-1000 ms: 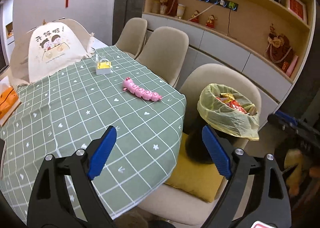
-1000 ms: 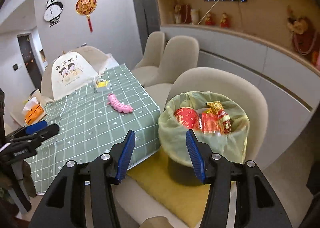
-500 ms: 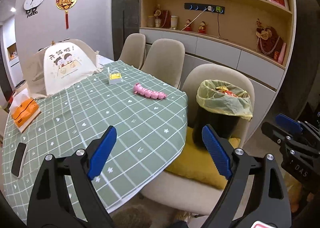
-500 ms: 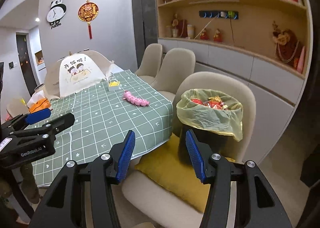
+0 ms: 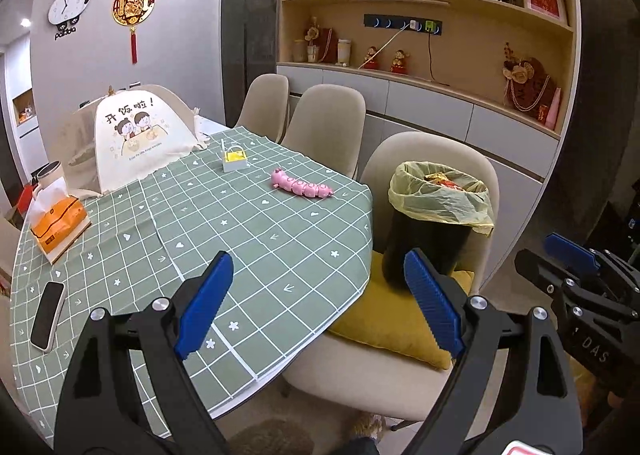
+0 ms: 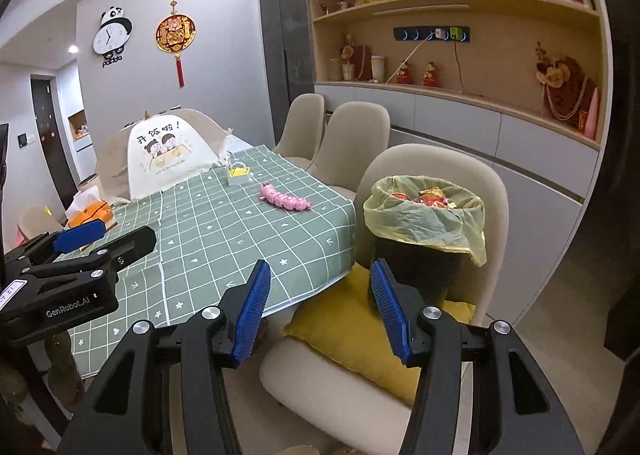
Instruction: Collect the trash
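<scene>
A black trash bin (image 5: 428, 239) (image 6: 420, 263) lined with a yellow bag stands on a yellow cushion on the nearest chair; red and gold wrappers (image 6: 428, 197) fill its top. My left gripper (image 5: 316, 303) hangs open over the table's near corner, nothing between its blue pads. My right gripper (image 6: 320, 307) is open too, held back from the chair and bin, empty. Each gripper shows at the edge of the other's view.
The green checked tablecloth (image 5: 200, 239) carries a pink caterpillar toy (image 5: 300, 186), a small white and yellow box (image 5: 235, 160), an orange tissue pack (image 5: 58, 221), a phone (image 5: 48, 315) and a mesh food cover (image 5: 136, 139). Beige chairs (image 5: 324, 127) line the far side; shelves stand behind.
Both grippers have pulled back and risen away from the bin, which now looks smaller and farther. Both stay open and empty.
</scene>
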Tool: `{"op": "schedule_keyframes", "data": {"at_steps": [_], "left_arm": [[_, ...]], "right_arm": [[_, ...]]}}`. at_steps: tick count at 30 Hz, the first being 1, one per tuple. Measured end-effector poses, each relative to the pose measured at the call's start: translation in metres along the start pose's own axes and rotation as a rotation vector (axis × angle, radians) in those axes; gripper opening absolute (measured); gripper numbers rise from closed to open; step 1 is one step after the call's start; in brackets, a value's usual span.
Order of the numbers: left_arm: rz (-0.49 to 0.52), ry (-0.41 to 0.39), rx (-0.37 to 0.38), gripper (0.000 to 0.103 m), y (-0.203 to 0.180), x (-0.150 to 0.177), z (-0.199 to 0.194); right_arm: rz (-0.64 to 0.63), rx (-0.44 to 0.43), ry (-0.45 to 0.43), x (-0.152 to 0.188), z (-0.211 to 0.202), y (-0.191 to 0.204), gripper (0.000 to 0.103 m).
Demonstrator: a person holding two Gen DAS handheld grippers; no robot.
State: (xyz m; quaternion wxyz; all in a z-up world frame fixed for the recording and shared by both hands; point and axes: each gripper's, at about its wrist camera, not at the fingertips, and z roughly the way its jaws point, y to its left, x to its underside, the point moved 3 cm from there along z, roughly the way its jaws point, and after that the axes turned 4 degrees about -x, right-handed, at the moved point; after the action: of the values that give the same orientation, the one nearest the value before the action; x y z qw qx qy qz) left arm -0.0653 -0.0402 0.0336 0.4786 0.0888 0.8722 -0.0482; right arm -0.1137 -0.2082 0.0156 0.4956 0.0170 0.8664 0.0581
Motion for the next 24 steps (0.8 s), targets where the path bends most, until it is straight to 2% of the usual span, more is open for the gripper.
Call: {"op": "schedule_keyframes", "data": {"at_steps": [6,24], "left_arm": [[0.007,-0.023,0.004,0.083,0.0026,-0.0031,-0.0042],[0.0,-0.012,0.018,0.083,-0.0005,-0.0037,0.0018]], "right_arm": [[-0.007,0.0,-0.004,-0.0034,-0.0014,0.0011,0.05],[-0.022,0.016,0.0,-0.0073,0.0016,0.0008,0.05]]}}
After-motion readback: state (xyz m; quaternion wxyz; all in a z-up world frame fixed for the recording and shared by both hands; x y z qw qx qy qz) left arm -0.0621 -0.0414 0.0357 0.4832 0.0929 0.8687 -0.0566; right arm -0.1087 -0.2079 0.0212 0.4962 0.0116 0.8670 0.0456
